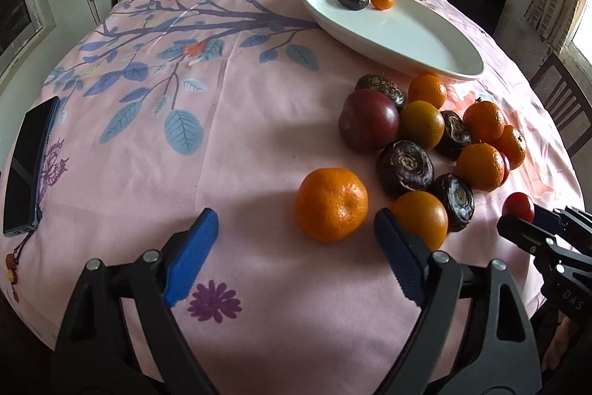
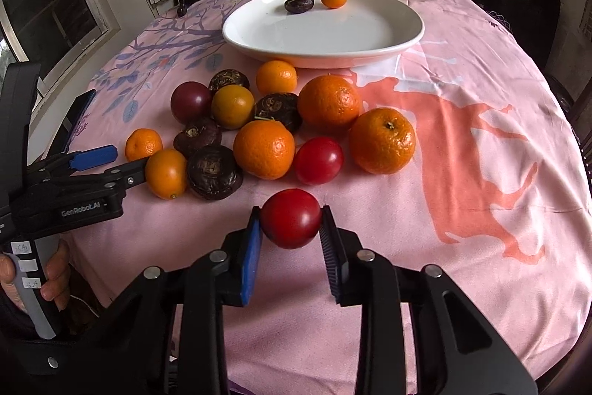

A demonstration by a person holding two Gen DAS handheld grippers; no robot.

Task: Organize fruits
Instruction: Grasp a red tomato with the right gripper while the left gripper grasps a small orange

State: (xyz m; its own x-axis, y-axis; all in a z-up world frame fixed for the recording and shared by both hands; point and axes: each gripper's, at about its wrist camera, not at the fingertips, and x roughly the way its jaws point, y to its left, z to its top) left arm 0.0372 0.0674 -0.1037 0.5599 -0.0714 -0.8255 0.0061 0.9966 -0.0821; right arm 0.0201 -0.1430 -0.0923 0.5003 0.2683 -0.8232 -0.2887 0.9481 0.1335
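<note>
A pink floral table [image 2: 481, 69] carries a plate [image 2: 325, 36] and heaped fruit; the right claw [image 2: 291, 228] pinches a red fruit [image 2: 291, 218]; the left claw [image 1: 296, 228] gapes beside a tangerine [image 1: 332, 204], not gripping it.

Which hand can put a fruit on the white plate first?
Probably the right: the right gripper already pinches a red fruit. The left gripper is open, its mandarin ungripped. White plate.

Two fruits [image 2: 316, 2] lie in the dish [image 2: 370, 47], behind the fruit pile [image 2: 266, 121]
</note>
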